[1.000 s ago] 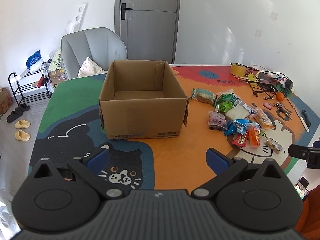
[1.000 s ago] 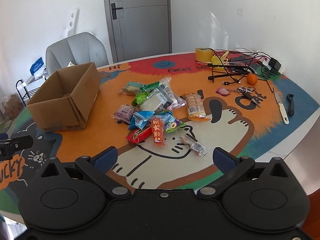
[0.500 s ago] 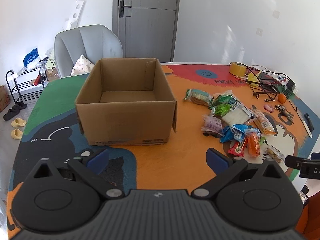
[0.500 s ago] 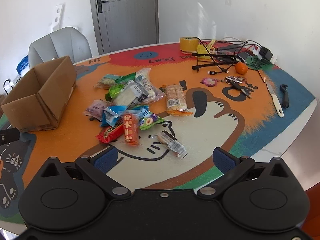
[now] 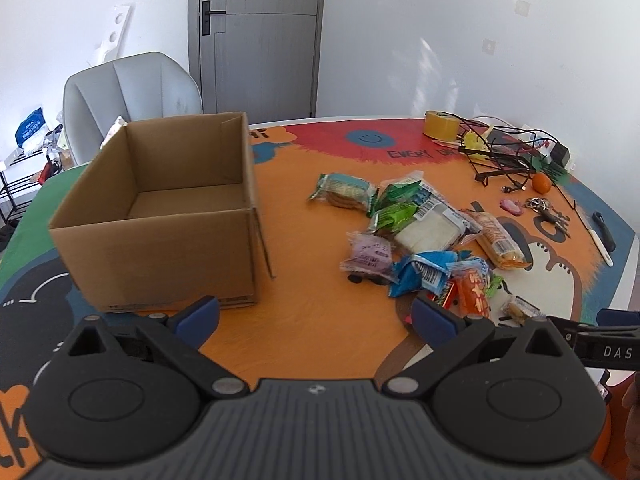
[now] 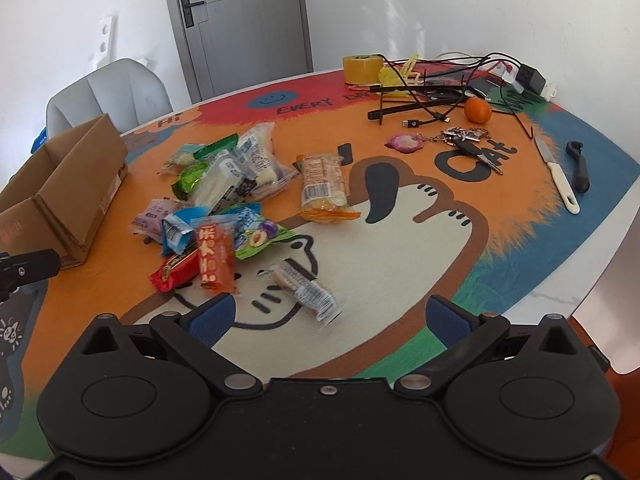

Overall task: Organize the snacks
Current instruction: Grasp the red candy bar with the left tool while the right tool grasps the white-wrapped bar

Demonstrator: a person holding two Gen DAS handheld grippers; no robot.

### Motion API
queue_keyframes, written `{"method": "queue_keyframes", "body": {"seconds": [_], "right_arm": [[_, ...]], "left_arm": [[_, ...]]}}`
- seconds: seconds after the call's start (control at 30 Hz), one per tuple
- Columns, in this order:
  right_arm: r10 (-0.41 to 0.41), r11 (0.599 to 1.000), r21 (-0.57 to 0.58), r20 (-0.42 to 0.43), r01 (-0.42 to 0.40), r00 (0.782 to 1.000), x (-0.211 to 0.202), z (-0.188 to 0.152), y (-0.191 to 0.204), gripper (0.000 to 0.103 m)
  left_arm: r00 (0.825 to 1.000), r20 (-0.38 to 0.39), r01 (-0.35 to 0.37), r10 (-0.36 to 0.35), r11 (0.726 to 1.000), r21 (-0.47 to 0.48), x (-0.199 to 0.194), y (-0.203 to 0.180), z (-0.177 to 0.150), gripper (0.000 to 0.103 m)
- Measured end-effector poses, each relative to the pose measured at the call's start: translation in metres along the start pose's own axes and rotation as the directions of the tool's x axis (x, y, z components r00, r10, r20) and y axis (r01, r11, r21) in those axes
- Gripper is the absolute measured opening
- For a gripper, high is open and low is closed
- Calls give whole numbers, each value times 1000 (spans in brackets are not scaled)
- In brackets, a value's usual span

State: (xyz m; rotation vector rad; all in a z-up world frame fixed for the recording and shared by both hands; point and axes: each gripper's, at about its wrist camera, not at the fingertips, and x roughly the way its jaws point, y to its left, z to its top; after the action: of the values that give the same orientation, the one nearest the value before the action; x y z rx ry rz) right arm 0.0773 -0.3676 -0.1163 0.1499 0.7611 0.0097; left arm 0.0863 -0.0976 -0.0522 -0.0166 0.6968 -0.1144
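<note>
An empty open cardboard box stands on the table at the left; it also shows in the right wrist view. A pile of several snack packets lies to its right, also in the right wrist view. A small clear-wrapped snack lies nearest my right gripper, which is open and empty just in front of it. My left gripper is open and empty, low over the table between the box and the pile.
A tape roll, cables, an orange, keys, a white-handled knife and a black tool lie at the far right. A grey chair stands behind the box. The table edge runs at right.
Both grippers have moved right and closer to the snack pile. The box has slid toward the left in both views. Both stay open.
</note>
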Motion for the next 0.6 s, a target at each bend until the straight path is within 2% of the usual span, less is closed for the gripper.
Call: {"method": "queue_keyframes", "body": {"seconds": [0.17,0.37,0.6], "right_arm": [[29,1000,0,32,-30,999,7,3,-8,101],[52,998,-30,4,-52,999,23,4,-7,87],[75,996,-51,-16,-76,997,33,0,-4,68]], "left_arm": [[1000,-7,12,-12,1000,7,15,-10,2,100],[999,-27,22,-21,1000,9,31,-22,3,96],[997,-56,56,-54,998,27,47,-41,1,85]]}}
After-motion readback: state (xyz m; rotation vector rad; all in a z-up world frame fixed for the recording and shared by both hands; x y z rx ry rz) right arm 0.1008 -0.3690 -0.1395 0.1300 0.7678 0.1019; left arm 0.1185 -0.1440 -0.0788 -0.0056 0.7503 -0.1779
